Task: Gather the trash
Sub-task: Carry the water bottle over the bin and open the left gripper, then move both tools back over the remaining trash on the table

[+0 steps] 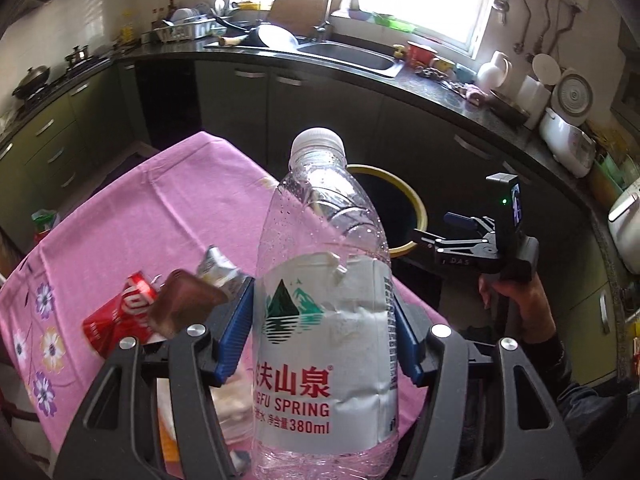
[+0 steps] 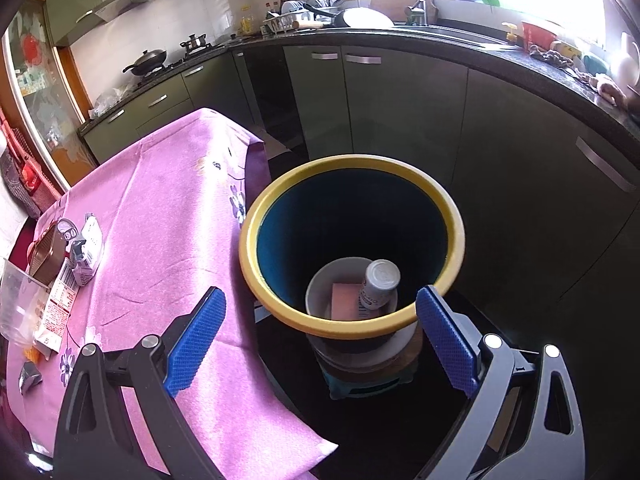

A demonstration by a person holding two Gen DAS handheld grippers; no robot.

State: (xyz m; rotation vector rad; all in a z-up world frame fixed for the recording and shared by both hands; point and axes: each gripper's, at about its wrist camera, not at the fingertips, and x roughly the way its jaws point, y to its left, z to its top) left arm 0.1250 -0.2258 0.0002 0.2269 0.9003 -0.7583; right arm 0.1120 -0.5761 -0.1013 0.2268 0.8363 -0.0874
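Bottle (image 1: 324, 320) labelled "SPRING 380ml" sits pinched in left hand-held gripper (image 1: 324, 332); right hand-held gripper (image 2: 320, 344) spread.

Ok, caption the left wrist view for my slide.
Left hand-held gripper clamps a water bottle above the pink table, bin beyond.

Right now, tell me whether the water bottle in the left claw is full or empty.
Empty. The water bottle is see-through from cap to base, showing only droplets on its walls and no liquid level. It stands upright, gripped at its label by the left claw.
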